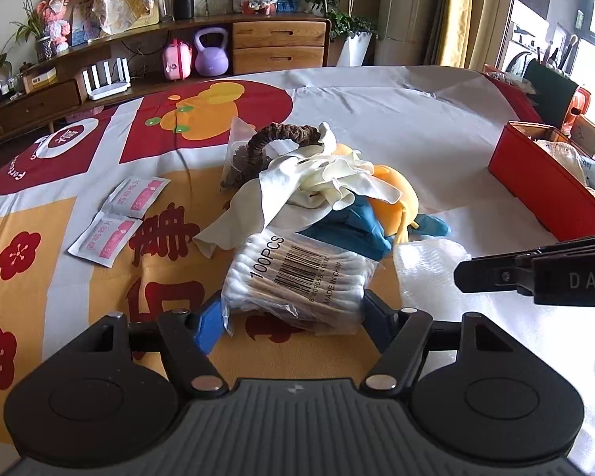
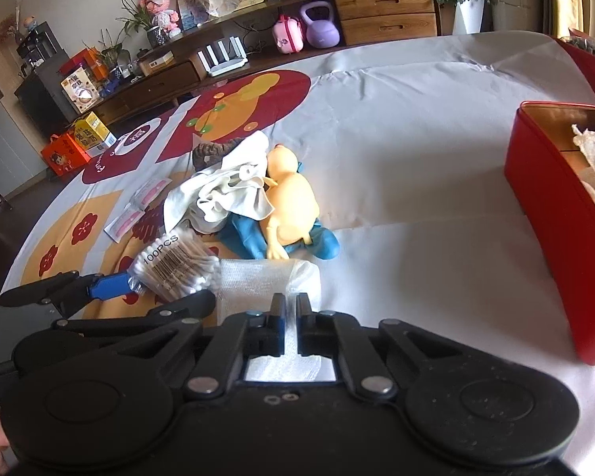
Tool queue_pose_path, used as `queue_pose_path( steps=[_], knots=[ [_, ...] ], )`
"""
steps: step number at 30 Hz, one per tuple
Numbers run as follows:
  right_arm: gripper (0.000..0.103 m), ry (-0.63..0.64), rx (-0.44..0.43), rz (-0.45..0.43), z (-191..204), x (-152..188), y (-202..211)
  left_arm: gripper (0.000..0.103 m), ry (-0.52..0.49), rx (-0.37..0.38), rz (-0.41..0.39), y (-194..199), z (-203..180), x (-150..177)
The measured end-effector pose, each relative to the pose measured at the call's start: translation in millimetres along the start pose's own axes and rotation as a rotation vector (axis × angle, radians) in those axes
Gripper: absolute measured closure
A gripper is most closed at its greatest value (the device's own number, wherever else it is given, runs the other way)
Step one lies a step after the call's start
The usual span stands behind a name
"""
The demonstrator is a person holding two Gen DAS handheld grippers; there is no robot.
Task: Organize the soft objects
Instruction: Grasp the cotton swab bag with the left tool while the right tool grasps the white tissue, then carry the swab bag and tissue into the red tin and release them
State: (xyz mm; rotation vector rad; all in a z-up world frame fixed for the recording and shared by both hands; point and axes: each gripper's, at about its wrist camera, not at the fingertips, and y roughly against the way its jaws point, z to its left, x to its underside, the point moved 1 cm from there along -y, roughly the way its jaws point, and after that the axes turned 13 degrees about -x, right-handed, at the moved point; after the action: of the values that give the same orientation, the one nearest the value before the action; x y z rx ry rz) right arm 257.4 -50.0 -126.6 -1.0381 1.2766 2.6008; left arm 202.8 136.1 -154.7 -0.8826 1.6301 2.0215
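Note:
My left gripper [image 1: 293, 313] is shut on a clear bag of cotton swabs [image 1: 297, 277], its blue pads pressing both sides; the bag also shows in the right wrist view [image 2: 178, 265]. My right gripper [image 2: 291, 309] has its jaws nearly together on a white gauze pad [image 2: 265, 277], which also lies at the right of the left wrist view [image 1: 428, 273]. Behind lies a pile: cream gloves [image 1: 321, 186], a blue glove [image 1: 353, 230], a yellow rubber chicken [image 2: 289, 206] and a brown scrunchie [image 1: 277, 139].
A red box [image 2: 543, 198] holding white gauze stands on the right. Two pink alcohol-pad sachets [image 1: 115, 218] lie left of the pile. The table carries a red, orange and white cloth [image 1: 396, 119]. A wooden sideboard [image 1: 277, 47] stands beyond.

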Motion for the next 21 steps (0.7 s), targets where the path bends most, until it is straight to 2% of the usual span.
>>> queue_pose_path(
  steps=[9,21],
  knots=[
    [0.100,-0.023,0.005,-0.034,-14.9,10.4,39.2,0.032,0.036,0.024,0.016,18.7,0.4,6.0],
    [0.100,-0.005,0.001,-0.086,-24.2,17.2,105.8,0.032,0.003,0.073,-0.015,71.2,-26.3,-0.9]
  ],
)
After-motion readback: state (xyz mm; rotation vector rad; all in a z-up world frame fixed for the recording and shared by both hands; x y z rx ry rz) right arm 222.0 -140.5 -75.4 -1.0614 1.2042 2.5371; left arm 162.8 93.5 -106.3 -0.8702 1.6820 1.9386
